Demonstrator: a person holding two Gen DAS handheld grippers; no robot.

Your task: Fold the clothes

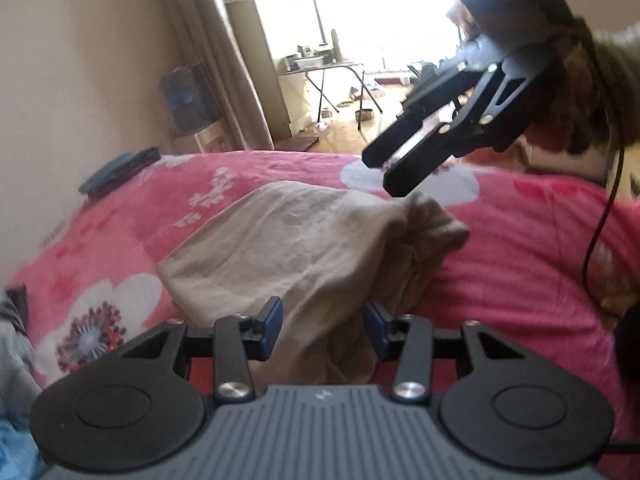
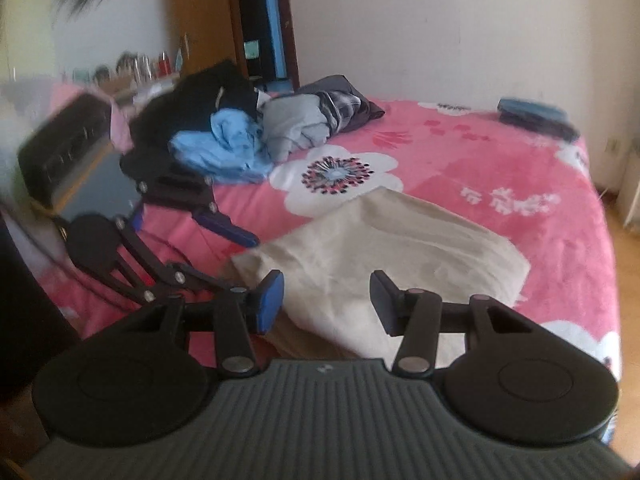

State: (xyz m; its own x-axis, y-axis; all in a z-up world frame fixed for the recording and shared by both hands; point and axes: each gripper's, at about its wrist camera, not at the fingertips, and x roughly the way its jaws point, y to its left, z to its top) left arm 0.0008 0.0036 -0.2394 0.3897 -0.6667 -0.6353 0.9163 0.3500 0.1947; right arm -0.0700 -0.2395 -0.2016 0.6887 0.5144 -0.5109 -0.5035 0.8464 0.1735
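Pink floral bedspread (image 2: 460, 152) (blurry, probably a bed), cream walls.

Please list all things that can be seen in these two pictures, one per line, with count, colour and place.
Beige garment: one, beige, partly folded, middle of the bed.
Bedcover: one, pink with white flowers, over the bed.
Clothes pile: one heap, black, blue and grey, far side of the bed in the right wrist view.
Dark flat item: one, blue-grey, bed corner by the wall.
Folding table: one, near the bright window.
Curtain: one, beige-grey, beside the window.
Left tool: one, black, open, above the garment.
Right tool: one, black, open, above the garment.
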